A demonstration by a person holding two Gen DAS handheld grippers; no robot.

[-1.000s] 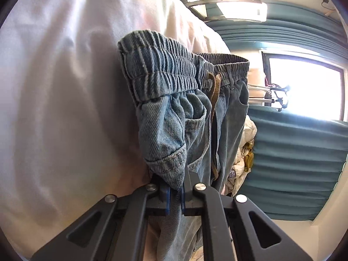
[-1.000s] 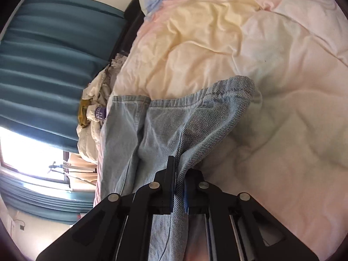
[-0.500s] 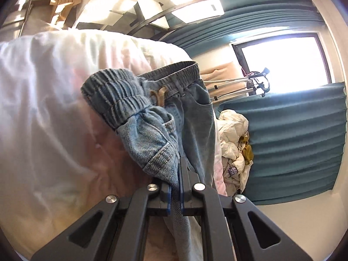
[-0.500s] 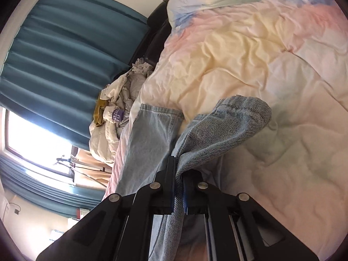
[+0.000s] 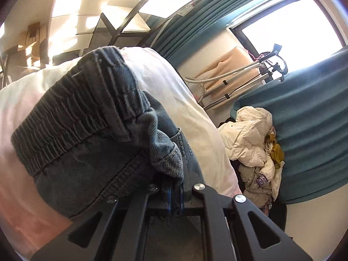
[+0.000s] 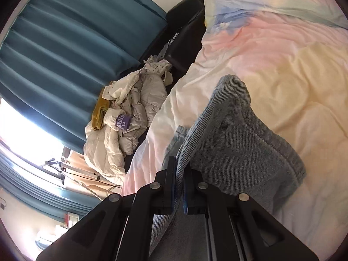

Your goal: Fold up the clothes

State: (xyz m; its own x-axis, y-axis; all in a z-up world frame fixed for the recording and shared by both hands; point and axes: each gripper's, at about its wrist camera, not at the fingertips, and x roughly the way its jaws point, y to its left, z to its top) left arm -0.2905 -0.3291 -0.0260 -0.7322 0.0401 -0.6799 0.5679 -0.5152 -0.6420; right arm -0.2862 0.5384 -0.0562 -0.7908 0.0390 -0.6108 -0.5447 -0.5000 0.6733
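A pair of light blue jeans (image 5: 87, 152) with an elastic waistband lies folded over on the pale bed cover (image 5: 174, 91). My left gripper (image 5: 175, 193) is shut on the waist end, the waistband bunched just in front of it. My right gripper (image 6: 178, 180) is shut on the jeans (image 6: 239, 148) at the leg-hem end, the denim draped to the right over the pastel bed cover (image 6: 293, 76). Most of the jeans' length is hidden.
A heap of cream and white clothes (image 6: 126, 117) lies beside the bed, against teal curtains (image 6: 65, 43); it also shows in the left wrist view (image 5: 254, 143). A pillow (image 6: 271, 2) lies at the head of the bed. A bright window (image 5: 293, 32) and a stand (image 5: 239, 74) are beyond.
Both grippers have swung the held denim over and across the bed. The waistband and hem now lie much closer to the cameras, and the view has tilted toward the curtain side.
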